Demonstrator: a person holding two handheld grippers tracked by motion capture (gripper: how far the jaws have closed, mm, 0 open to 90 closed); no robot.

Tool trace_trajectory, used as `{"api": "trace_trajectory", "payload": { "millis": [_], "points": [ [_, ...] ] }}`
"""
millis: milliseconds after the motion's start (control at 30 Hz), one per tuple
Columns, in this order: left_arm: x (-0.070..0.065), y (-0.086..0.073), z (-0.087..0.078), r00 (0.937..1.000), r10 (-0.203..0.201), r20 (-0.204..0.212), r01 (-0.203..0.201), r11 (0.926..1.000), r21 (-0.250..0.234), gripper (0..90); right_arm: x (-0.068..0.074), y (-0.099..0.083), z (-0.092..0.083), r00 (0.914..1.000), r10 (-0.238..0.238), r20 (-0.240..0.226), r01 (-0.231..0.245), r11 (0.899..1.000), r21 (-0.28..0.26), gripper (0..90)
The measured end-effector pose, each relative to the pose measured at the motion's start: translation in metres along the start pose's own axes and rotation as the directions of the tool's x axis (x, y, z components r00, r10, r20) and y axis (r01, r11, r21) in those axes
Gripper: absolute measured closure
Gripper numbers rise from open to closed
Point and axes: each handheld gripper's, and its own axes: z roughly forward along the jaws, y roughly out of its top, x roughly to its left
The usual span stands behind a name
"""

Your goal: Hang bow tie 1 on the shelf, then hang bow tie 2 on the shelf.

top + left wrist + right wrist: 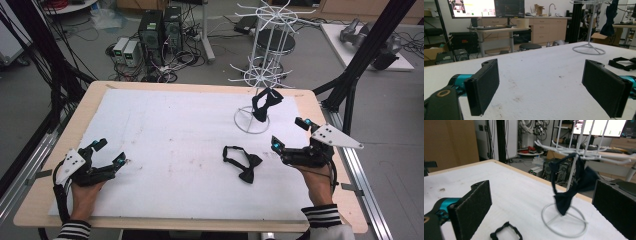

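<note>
Both jaws wide, nothing held: the right hand-held gripper [289, 134] sits beside the rack [263, 65], where one bow tie [264, 104] hangs. The left hand-held gripper [111, 152] is open too. Second bow tie [242, 161] lies on the bench [165, 125]; monitor text is unreadable.

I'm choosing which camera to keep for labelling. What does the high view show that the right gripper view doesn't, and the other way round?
High view alone: the left tool and right tool, both open with nothing between them, the person's hands, and the whole table edge to edge.

Right gripper view alone: a close look along its own pads, and lit monitors behind the rack.

Both: the white wire rack with a dark bow tie hanging on it, and a second bow tie lying flat on the table.
</note>
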Motion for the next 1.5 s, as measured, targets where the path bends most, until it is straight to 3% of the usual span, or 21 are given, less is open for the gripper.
{"api": "trace_trajectory", "payload": {
  "millis": [267,500,1167,1333,1500],
  "points": [
    [0.0,0.0,0.0,1.0,0.001,-0.001,-0.001,1.0,0.001,14.7,0.008,-0.033,-0.007,0.9982,0.036,0.048,-0.037,0.999,0.013,1.8],
    [0.0,0.0,0.0,1.0,0.005,-0.003,-0.005,1.0,0.002,14.7,0.012,-0.044,-0.006,0.9965,0.039,0.074,-0.041,0.999,0.027,1.8],
    [0.0,0.0,0.0,1.0,0.0,-0.005,0.0,1.0,0.002,14.7,0.007,-0.04,-0.005,0.9963,0.037,0.078,-0.04,0.998,0.038,1.9],
    [0.0,0.0,0.0,1.0,-0.001,-0.004,0.001,1.0,0.002,14.7,0.004,-0.036,-0.001,0.9982,0.029,0.053,-0.032,0.998,0.059,1.9],
    [0.0,0.0,0.0,1.0,-0.001,-0.005,0.001,1.0,0.002,14.7,-0.002,-0.025,0.006,1.0,-0.009,-0.003,0.009,0.996,0.094,1.9]
  ]
}}
